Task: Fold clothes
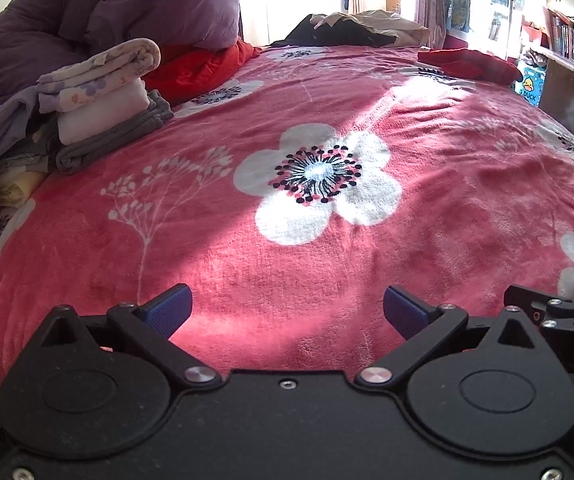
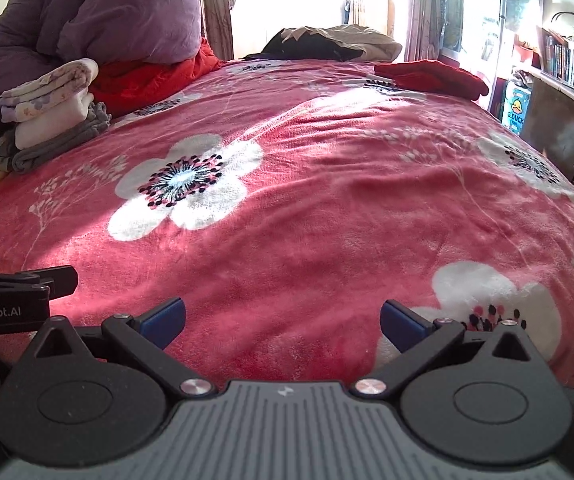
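Nearest to me, my left tongs (image 1: 287, 312) and right tongs (image 2: 283, 320) hang side by side just above the near edge of the bed, both spread wide and gripping nothing. They sit level and point up the length of the bed, the left one's frame showing at the edge of the right view. Under them the pink floral blanket (image 1: 327, 248) carries no garment. Farther up on the left stands a stack of folded clothes (image 1: 103, 104): grey at the bottom, white above, a flowered piece on top. I judge that much done. Near the far right edge lies a red garment (image 2: 431, 74), and at the far end a beige and black heap of clothes (image 2: 339, 42); these look like what remains, so I would reach there next.
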{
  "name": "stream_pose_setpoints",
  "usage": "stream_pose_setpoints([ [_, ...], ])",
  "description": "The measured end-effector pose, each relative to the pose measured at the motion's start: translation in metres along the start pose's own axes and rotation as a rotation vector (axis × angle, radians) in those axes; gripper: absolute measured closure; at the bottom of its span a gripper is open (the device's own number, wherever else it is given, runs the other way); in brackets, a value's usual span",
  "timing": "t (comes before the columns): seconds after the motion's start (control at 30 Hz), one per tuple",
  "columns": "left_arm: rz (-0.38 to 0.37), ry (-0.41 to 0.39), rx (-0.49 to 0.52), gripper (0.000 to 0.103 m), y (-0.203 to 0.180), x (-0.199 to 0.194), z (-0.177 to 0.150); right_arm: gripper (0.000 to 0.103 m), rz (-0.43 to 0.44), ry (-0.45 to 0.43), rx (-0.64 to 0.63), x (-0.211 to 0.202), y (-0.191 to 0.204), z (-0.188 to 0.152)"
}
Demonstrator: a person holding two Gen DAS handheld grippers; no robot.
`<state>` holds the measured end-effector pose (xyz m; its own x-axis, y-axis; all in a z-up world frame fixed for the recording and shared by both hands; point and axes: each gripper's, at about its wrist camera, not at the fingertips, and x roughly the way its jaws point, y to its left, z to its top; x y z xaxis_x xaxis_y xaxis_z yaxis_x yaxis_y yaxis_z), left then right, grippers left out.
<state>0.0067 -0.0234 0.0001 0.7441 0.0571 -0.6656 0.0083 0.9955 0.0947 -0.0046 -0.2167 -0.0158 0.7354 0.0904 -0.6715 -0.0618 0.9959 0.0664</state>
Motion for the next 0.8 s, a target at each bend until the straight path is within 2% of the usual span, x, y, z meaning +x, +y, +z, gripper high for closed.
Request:
stream_pose_setpoints([
  [0.4,-0.009,-0.022,-0.033,0.000,0.008,0.001,-0.002,0.000,0.048,-0.009,0.010,0.010,0.010,0.007],
  [0.8,-0.029,-0.062,-0.049,0.000,0.009,-0.002,-0.001,0.000,0.049,-0.020,0.008,0.016,0.010,0.010],
])
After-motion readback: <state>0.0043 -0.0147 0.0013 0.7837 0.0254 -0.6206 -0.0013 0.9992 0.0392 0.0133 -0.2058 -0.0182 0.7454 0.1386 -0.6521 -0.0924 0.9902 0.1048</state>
